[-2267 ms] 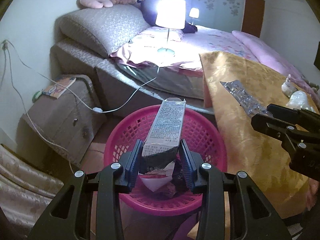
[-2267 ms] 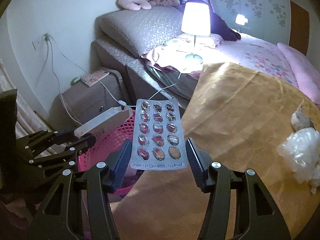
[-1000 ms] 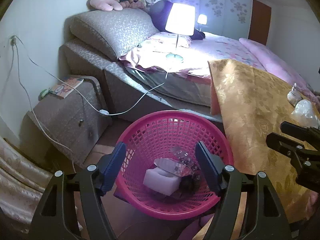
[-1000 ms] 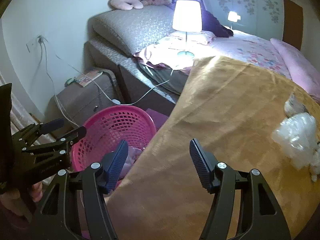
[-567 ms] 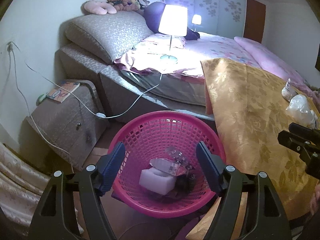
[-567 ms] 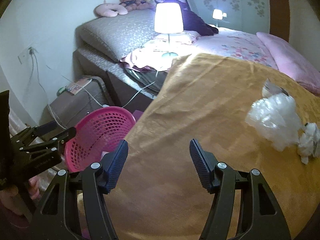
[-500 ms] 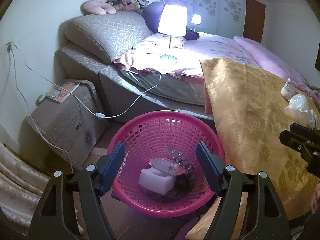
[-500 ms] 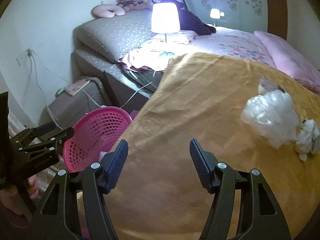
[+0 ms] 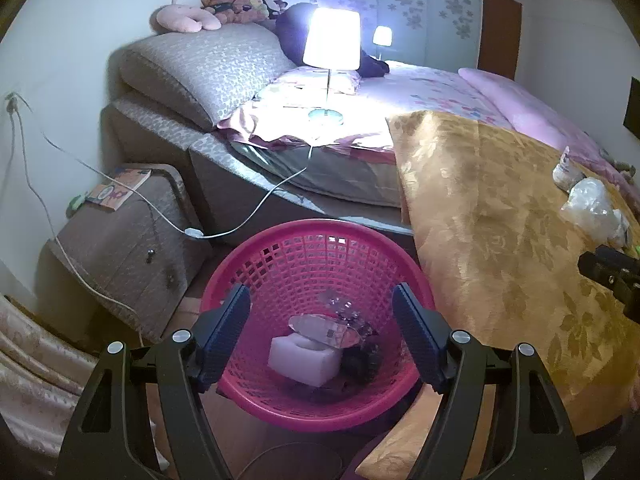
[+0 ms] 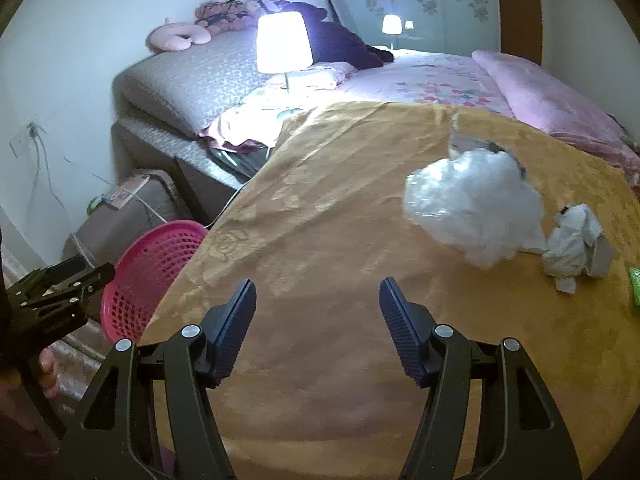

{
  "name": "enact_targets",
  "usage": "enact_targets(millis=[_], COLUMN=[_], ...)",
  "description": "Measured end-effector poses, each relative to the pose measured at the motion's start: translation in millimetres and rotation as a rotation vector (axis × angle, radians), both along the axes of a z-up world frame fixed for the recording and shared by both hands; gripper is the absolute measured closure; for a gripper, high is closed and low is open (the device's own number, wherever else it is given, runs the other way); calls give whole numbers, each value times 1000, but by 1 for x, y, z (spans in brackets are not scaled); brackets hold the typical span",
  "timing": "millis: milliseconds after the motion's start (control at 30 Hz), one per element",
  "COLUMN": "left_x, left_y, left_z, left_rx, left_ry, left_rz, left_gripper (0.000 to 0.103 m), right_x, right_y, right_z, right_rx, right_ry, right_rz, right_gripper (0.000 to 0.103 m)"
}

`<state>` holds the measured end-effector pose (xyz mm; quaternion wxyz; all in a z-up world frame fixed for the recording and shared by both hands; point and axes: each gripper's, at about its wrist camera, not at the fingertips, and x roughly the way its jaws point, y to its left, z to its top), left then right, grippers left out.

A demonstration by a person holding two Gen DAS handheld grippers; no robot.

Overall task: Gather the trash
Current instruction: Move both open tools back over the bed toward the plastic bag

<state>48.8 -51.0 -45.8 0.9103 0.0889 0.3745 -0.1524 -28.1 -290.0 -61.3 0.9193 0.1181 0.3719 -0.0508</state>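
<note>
With both grippers empty, you're between pickups. Your left gripper [image 9: 321, 328] hangs wide over the pink basket [image 9: 256, 400]; your right gripper [image 10: 318, 322] is spread, nothing between the pads. Next, reach up-right for the crumpled clear plastic [image 10: 472, 204] on the gold cloth [image 10: 320, 220], beside the paper wad [image 10: 576, 240]. It looks light and squashy.

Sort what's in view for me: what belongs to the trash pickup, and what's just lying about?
Job:
pink basket
clear plastic wad
crumpled paper
green scrap

Lying about:
lamp
bedside cabinet
booklet
plush toys
</note>
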Motion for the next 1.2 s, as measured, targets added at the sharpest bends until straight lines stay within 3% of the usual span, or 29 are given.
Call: enact_targets(millis=[600, 1200], left_x=[-16, -44], left_y=[-51, -180], left_z=[-3, 21], left_rx=[19, -15], left_ry=[7, -32], left_rz=[-152, -446], left_gripper=[27, 19], right_x=[-48, -97], right_y=[-73, -123], right_z=[-12, -21], right_rx=[-29, -51], right_ry=[20, 27], right_rz=[-201, -363], right_gripper=[40, 33])
